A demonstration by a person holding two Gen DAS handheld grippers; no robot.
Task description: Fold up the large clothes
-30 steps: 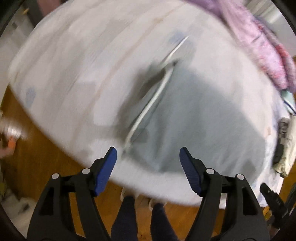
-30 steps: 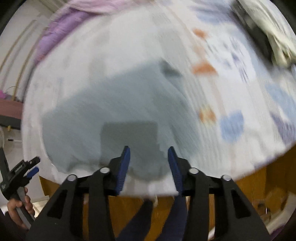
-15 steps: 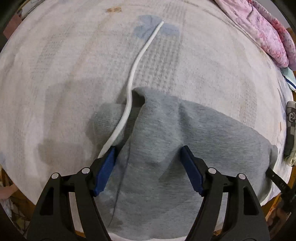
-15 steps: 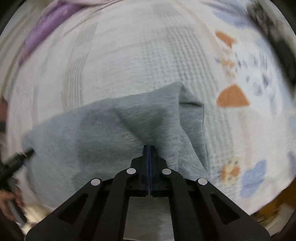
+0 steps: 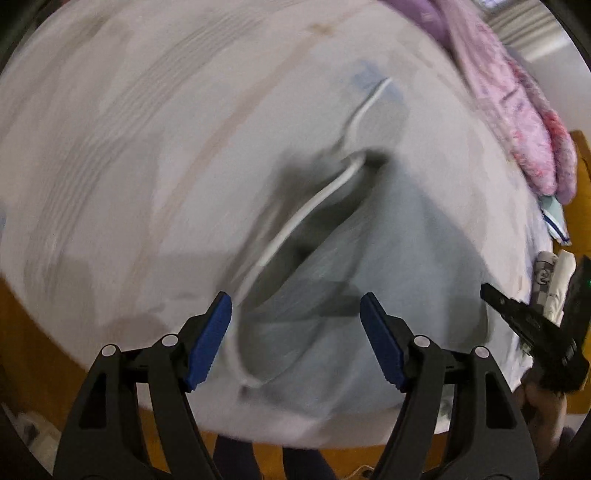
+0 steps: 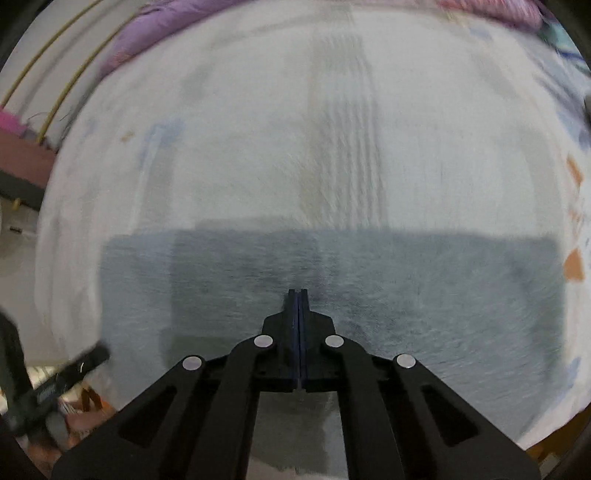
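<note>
Here the left wrist view is smeared with motion blur. At lower left of that frame the left claw (image 5: 295, 341) stands released, its blue pads (image 5: 208, 341) wide apart with nothing between them. Just above and between them lies the grey garment (image 5: 399, 258), bunched on the pale bedspread (image 5: 147, 147) in the lower middle to lower right of the frame. A white drawstring (image 5: 314, 201) runs slanting from the garment's dark opening up toward the upper right. Farther right, a pink blanket (image 5: 517, 110) is heaped along the upper right edge, and some folded light cloths (image 5: 554, 280) sit at the right edge, with the right claw (image 5: 487, 293) poking in below them.

In the right wrist view, a purple blanket (image 6: 155, 33) fills the upper left. The grey garment (image 6: 406, 288) spreads as a broad band across the middle of the frame on the bedspread (image 6: 258, 129). At bottom centre the right claw (image 6: 298, 293) is clenched, pads pressed together over the cloth; whether any fabric is pinched between them cannot be told. Orange patches (image 6: 572, 264) of the bedspread print show at the right edge.
</note>
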